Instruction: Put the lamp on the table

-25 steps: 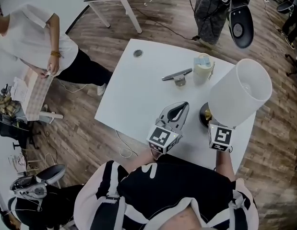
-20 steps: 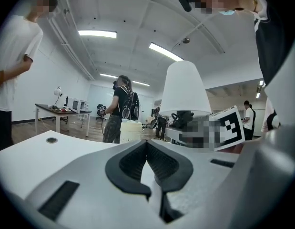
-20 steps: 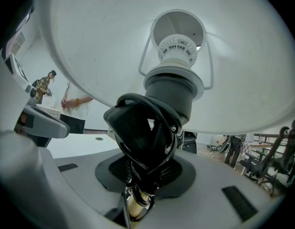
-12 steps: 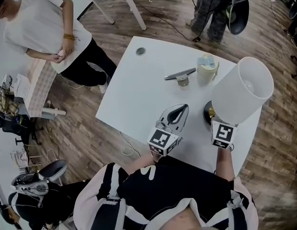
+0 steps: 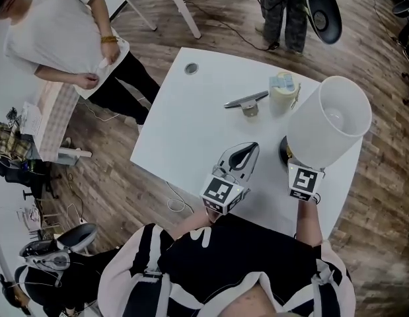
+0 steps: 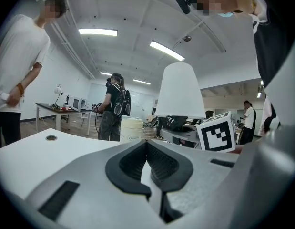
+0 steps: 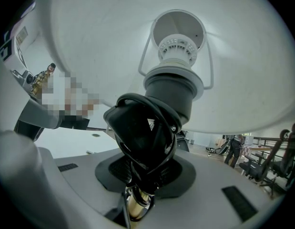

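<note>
Holding the lamp [image 5: 331, 121] in the right claw [image 7: 142, 175]. Jaws are clamped on the brass stem [image 7: 137, 205], right under the coiled black cord [image 7: 145, 137] and the socket. The shade looks upright in the left gripper view. The dark base [image 5: 284, 152] is low over the bench [image 5: 191, 124], near its right front corner. Can't tell whether the base touches the surface, since the shade hides most of it from the head view.

Left claw [image 5: 246, 150] is closed tip to tip with nothing between the pads. It's at the near edge of the bench, just left of the lamp and apart from it.

Further back on the bench there's a white cup [image 5: 281, 90], with a grey metal handle piece [image 5: 246, 102] just beside it. A person in a white shirt [image 5: 55, 35] stands off the bench's left side.
</note>
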`<state>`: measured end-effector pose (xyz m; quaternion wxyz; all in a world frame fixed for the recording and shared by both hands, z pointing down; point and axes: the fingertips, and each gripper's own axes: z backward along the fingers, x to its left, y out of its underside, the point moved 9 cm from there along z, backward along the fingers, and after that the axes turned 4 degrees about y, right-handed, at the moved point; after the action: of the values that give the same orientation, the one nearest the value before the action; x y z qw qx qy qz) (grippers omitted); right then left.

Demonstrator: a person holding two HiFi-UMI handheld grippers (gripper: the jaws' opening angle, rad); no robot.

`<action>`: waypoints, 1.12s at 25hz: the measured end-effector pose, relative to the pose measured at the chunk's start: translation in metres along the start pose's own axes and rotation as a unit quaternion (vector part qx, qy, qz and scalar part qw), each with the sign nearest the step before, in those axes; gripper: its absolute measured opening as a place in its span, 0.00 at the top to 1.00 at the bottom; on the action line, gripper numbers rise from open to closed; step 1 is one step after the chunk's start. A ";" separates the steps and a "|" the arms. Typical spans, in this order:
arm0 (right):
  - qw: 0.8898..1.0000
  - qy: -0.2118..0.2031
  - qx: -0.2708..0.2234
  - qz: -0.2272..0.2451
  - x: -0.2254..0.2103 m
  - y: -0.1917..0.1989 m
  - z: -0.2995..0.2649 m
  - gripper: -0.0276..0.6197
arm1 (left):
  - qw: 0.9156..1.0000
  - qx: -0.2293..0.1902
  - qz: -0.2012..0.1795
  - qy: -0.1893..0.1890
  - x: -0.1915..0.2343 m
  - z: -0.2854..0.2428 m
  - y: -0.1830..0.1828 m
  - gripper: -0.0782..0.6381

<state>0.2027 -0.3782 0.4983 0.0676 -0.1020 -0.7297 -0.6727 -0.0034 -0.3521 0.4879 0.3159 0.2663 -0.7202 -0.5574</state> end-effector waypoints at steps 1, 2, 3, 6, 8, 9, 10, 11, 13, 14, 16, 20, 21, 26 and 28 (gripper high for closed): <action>1.000 0.001 -0.002 0.002 0.001 0.000 0.000 0.80 | 1.000 -0.001 -0.001 0.000 0.001 0.000 -0.001 0.89; 1.000 0.001 -0.004 0.004 0.003 0.000 0.001 0.80 | 1.000 -0.001 -0.002 0.000 0.001 0.000 -0.001 0.89; 1.000 0.000 -0.007 0.007 0.006 0.000 0.002 0.80 | 1.000 -0.002 -0.002 0.000 0.001 0.001 -0.001 0.89; 1.000 0.001 -0.011 0.017 0.010 0.001 0.006 0.80 | 1.000 -0.004 -0.002 0.002 -0.001 0.001 -0.001 0.89; 1.000 0.005 -0.013 0.019 0.010 0.002 0.008 0.80 | 1.000 -0.005 -0.001 0.005 -0.003 0.001 -0.001 0.89; 1.000 0.007 -0.014 0.018 0.011 0.003 0.009 0.80 | 1.000 -0.006 -0.001 0.006 -0.004 0.001 -0.002 0.89; 1.000 0.009 -0.017 0.018 0.011 0.003 0.010 0.80 | 1.000 -0.006 -0.001 0.006 -0.004 0.001 -0.002 0.89; 1.000 0.009 -0.020 0.018 0.012 0.004 0.010 0.80 | 1.000 -0.007 -0.001 0.007 -0.004 0.002 -0.002 0.89; 1.000 0.009 -0.024 0.018 0.013 0.004 0.011 0.80 | 1.000 -0.010 -0.001 0.008 -0.005 0.002 -0.004 0.89; 0.999 0.009 -0.025 0.017 0.014 0.004 0.012 0.80 | 1.000 -0.011 -0.002 0.010 -0.005 0.003 -0.005 0.89; 0.999 0.012 -0.026 0.016 0.014 0.004 0.013 0.80 | 1.000 -0.012 -0.004 0.014 -0.007 0.002 -0.006 0.89; 0.999 0.015 -0.020 0.021 0.014 0.007 0.013 0.80 | 1.000 -0.015 -0.005 0.019 -0.010 0.000 -0.008 0.89; 1.000 0.013 -0.017 0.019 0.015 0.008 0.013 0.80 | 1.000 -0.017 -0.005 0.019 -0.010 0.001 -0.009 0.89; 0.999 -0.011 0.006 -0.046 0.006 0.017 0.021 0.75 | 0.999 -0.031 -0.003 0.024 -0.017 0.000 -0.013 0.89; 0.998 -0.012 0.027 -0.050 0.005 0.019 0.027 0.73 | 0.999 -0.035 -0.003 0.027 -0.018 -0.001 -0.014 0.89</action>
<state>0.2037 -0.3499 0.5156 0.0279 -0.0716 -0.7523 -0.6543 0.0100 -0.3432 0.4713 0.3430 0.2724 -0.6904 -0.5758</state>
